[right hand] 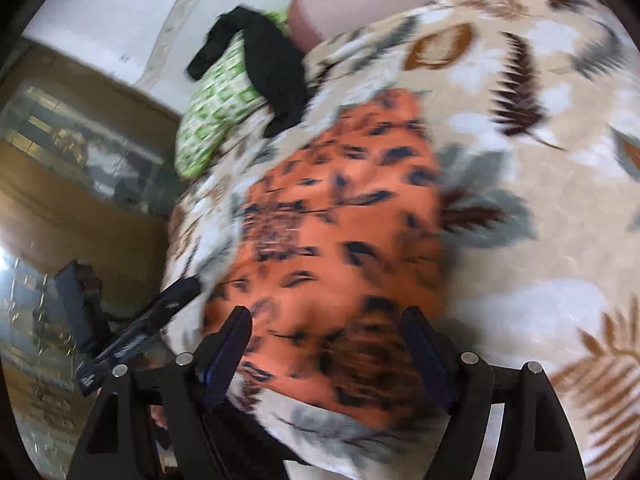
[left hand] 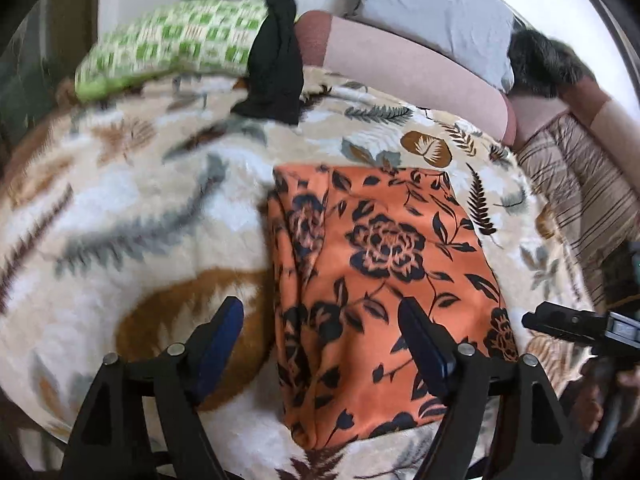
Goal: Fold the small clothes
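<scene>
An orange cloth with a black flower print (left hand: 384,280) lies folded in a rough rectangle on the leaf-patterned blanket (left hand: 140,208). It also shows in the right wrist view (right hand: 340,232), blurred. My left gripper (left hand: 322,320) is open and empty, hovering over the cloth's near left part. My right gripper (right hand: 326,328) is open and empty above the cloth's near edge. The right gripper shows in the left wrist view (left hand: 560,326) beside the cloth's right edge. The left gripper shows in the right wrist view (right hand: 160,316) at the cloth's left side.
A green checked cloth (left hand: 172,44) with a black garment (left hand: 276,52) draped over it lies at the blanket's far edge. Pink pillows (left hand: 412,68), a grey cushion (left hand: 436,8) and a dark furry thing (left hand: 548,64) line the back. A striped cloth (left hand: 580,196) lies right.
</scene>
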### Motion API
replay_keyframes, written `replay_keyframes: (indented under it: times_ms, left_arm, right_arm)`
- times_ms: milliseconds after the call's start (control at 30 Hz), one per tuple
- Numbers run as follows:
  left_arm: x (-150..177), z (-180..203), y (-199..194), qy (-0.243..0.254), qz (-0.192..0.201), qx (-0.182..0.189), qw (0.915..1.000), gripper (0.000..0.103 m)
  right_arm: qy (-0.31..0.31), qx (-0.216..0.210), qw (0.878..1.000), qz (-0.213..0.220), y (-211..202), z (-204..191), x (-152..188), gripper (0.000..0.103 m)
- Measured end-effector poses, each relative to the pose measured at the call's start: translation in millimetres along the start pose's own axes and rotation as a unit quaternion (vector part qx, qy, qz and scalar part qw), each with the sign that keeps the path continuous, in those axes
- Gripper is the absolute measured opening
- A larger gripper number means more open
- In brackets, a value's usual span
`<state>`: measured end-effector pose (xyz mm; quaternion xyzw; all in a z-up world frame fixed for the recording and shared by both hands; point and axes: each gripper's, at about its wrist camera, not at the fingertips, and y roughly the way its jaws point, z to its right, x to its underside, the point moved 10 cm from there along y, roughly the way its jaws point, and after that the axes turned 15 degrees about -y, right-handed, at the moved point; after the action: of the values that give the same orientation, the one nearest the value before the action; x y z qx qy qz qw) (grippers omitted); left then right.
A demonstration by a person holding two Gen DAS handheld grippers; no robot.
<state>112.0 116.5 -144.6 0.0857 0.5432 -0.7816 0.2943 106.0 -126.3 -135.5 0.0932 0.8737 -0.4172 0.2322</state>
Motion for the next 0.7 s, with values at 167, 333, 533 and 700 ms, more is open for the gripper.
replay_keyframes:
  times_ms: [167, 333, 533, 700]
  left_arm:
    - [14.4, -24.5, 17.8, -0.092, -0.05, 0.036, 0.9938, 0.08]
    - [23.4, -19.4, 13.0, -0.036, -0.022, 0.001, 0.9991, 0.08]
    - [31.9, -33.6, 27.1, -0.013, -0.026, -0.044, 0.9986, 0.078]
    - [28.4, -9.7, -1.4, -0.019, -0.003, -0.002, 0.9998, 0.078]
  right_arm:
    - [0.055, 0.003, 0.998, 0.002, -6.2, 40.5, 4.8, 0.08]
    - [0.03, -0.044, 0.998, -0.013, 11.8, 9.5, -1.4, 0.08]
    - [0.009, -0.017, 0.998, -0.068, 43.4, 4.0, 25.4, 0.08]
    - [0.015, -0.03, 0.998, -0.044, 29.0, 4.2, 13.0, 0.08]
